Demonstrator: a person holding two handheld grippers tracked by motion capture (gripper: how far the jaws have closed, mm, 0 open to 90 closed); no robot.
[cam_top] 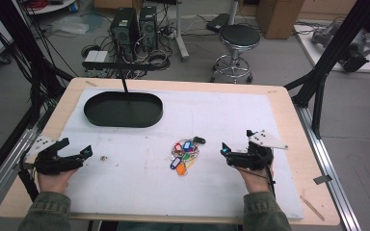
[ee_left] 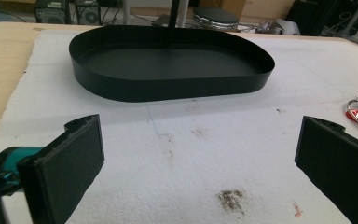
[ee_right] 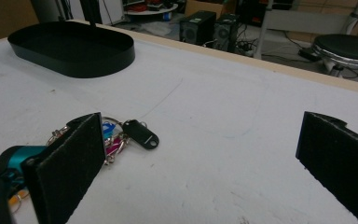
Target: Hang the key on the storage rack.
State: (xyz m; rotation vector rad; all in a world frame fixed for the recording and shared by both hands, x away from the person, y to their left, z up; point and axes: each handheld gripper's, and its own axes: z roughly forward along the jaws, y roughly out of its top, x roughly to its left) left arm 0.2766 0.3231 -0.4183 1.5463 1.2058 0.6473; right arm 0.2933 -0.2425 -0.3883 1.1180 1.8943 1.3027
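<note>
Flanking the key tags (cam_top: pixel 184 156) on open mat, both grippers' fingers stand released.

The key tags (cam_top: pixel 184 155) look like glossy coloured plastic on shiny metal rings. The black tray (cam_top: pixel 123 110) has a smooth, matt finish. A white sheet (cam_top: pixel 212 120), slightly rough and stained, covers the pale wooden table (cam_top: pixel 313 159). The jaw pads look matt and grainy.
</note>
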